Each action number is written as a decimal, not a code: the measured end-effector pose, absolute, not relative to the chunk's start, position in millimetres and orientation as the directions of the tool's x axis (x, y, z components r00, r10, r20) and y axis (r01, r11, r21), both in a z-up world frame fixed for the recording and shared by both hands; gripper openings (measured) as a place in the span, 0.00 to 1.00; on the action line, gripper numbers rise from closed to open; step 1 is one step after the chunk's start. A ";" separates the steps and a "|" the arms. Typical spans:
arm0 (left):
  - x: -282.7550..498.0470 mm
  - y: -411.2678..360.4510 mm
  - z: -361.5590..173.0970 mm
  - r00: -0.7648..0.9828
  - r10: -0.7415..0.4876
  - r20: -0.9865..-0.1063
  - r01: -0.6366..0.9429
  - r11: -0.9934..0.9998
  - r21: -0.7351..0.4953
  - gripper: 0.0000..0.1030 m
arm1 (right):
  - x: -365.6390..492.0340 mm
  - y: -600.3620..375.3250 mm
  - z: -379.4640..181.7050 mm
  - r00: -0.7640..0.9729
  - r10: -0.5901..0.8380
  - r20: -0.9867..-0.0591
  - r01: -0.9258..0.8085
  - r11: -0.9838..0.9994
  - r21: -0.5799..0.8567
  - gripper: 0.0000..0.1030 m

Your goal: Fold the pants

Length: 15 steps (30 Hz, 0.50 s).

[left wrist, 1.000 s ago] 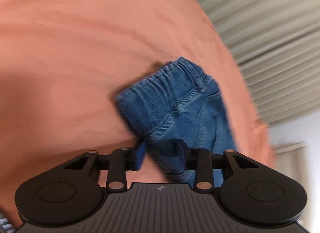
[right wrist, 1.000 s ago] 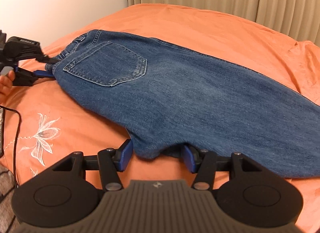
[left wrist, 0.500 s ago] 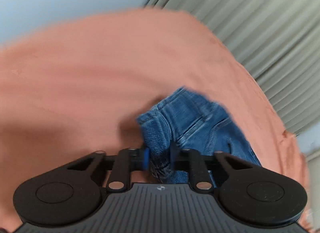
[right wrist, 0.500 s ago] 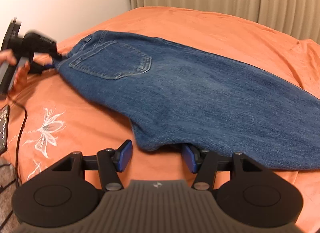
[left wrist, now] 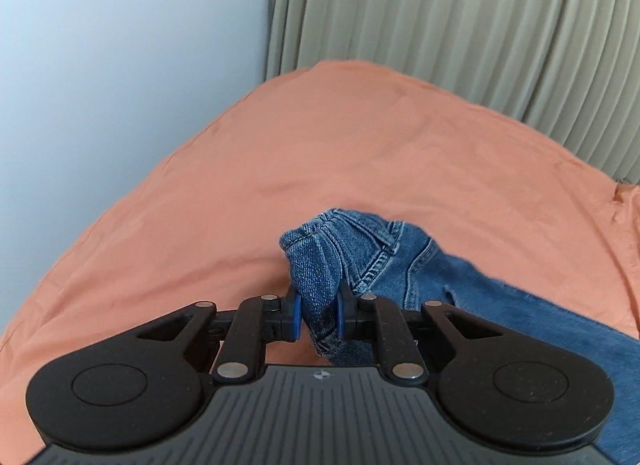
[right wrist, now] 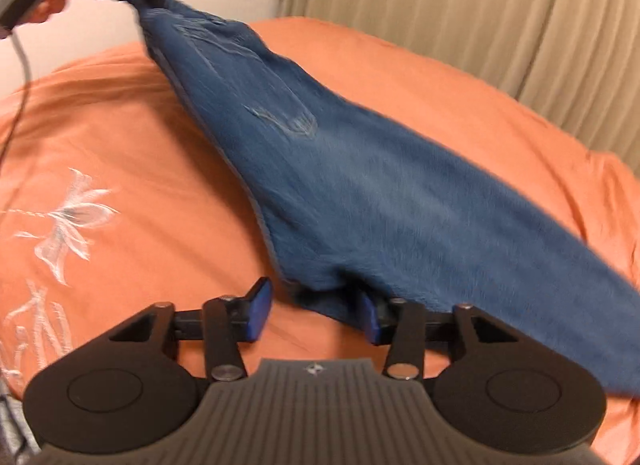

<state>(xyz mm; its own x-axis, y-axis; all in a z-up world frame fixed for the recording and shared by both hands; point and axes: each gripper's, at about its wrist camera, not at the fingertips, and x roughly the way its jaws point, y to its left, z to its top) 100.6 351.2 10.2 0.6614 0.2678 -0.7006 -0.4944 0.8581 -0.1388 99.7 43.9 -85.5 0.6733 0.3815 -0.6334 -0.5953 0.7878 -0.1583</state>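
The left gripper [left wrist: 317, 315] is clenched on the waistband of the jeans [right wrist: 360, 201] and holds it above the orange bedspread [right wrist: 120, 137]. The right gripper [right wrist: 316, 315] has its jaws released, at the crotch edge of the jeans, whose legs lie on the bedspread.

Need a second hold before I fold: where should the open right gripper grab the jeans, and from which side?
Take the near edge of the jeans at the crotch bulge, coming in low and straight ahead along the orange bedspread. That edge already sits just beyond the right gripper, whose jaws stand wide apart. The left gripper holds the bunched waistband end raised.
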 end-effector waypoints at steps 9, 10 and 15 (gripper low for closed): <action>97.8 351.1 19.1 0.642 0.263 -0.720 -0.498 0.857 -0.131 0.17 | 100.8 54.3 -46.6 0.680 0.446 -0.582 -0.623 0.770 -0.139 0.08; 96.1 349.7 23.1 0.638 0.274 -0.720 -0.495 0.861 -0.111 0.17 | 98.3 50.0 -40.3 0.661 0.460 -0.592 -0.634 0.765 -0.114 0.08; 75.8 353.1 24.5 0.599 0.292 -0.746 -0.477 0.878 -0.040 0.17 | 78.5 27.4 -22.7 0.602 0.532 -0.595 -0.689 0.723 -0.051 0.07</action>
